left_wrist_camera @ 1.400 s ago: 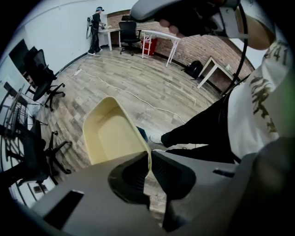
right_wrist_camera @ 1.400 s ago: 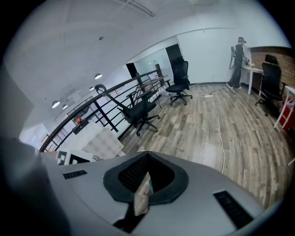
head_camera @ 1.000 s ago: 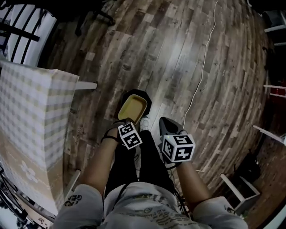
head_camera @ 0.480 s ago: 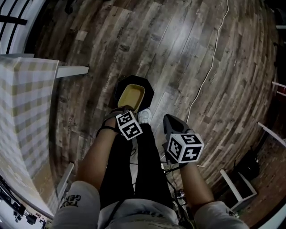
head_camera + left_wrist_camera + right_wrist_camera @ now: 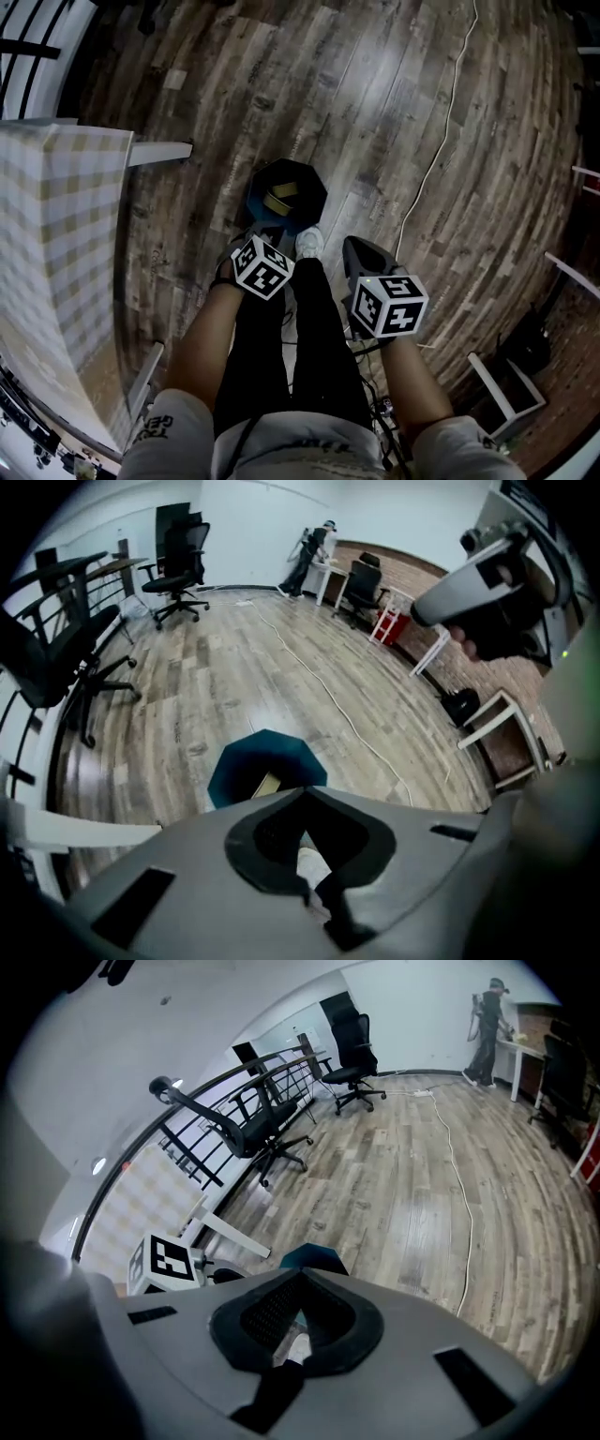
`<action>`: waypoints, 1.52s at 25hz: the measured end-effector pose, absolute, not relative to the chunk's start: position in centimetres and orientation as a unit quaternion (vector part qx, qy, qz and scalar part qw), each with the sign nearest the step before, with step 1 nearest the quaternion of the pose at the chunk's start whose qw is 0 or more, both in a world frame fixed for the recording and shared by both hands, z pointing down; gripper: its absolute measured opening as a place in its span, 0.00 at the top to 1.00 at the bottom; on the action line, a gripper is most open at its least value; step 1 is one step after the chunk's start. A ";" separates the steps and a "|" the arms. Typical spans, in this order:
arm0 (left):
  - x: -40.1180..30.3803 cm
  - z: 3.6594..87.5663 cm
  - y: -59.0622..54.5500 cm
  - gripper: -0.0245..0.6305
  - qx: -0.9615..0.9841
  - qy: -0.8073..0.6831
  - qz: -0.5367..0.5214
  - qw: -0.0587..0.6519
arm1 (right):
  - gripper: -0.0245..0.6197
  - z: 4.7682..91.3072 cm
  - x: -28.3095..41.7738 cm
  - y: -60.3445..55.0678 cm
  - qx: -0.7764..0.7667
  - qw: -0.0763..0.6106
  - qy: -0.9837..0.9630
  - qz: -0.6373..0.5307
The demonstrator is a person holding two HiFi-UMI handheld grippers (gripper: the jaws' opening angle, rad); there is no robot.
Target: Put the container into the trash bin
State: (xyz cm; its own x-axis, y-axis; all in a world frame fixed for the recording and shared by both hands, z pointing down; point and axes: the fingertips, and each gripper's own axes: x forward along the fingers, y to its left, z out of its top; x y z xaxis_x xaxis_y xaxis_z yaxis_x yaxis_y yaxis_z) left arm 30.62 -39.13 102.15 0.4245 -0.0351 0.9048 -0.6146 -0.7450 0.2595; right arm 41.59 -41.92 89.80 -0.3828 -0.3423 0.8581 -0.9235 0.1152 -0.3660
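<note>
The trash bin (image 5: 310, 180) is a dark octagonal tub with a blue liner, standing on the wood floor just ahead of my feet. The yellowish container (image 5: 278, 201) lies inside it, tilted, and shows as a pale edge (image 5: 265, 784) in the left gripper view. My left gripper (image 5: 265, 234) hangs at the bin's near rim, pointing steeply down, jaws shut with nothing between them. My right gripper (image 5: 355, 249) hovers to the right of the bin, apart from it, also shut and empty. The bin's blue corner (image 5: 314, 1258) peeks over the right gripper's jaws.
A table with a checked cloth (image 5: 47, 234) stands at the left, its white leg (image 5: 159, 150) near the bin. A white cable (image 5: 441, 141) runs across the floor. My legs and white shoe (image 5: 308, 242) are between the grippers. Office chairs (image 5: 183, 550) stand further off.
The container, held over the bin by my left gripper before, has dropped inside it. The left gripper has sunk, rolled and shut. The right gripper has barely moved.
</note>
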 end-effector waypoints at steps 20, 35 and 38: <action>27.1 57.9 -45.3 0.96 0.811 -0.459 0.258 0.256 | 0.96 57.4 34.9 -47.0 0.488 0.194 -0.789 0.321; 23.9 41.9 -48.3 0.96 0.812 -0.538 0.176 0.144 | 0.96 42.9 33.5 -49.9 0.496 0.095 -0.838 0.207; 24.1 41.1 -48.1 0.96 0.812 -0.543 0.167 0.133 | 0.96 42.2 33.6 -49.7 0.495 0.086 -0.843 0.195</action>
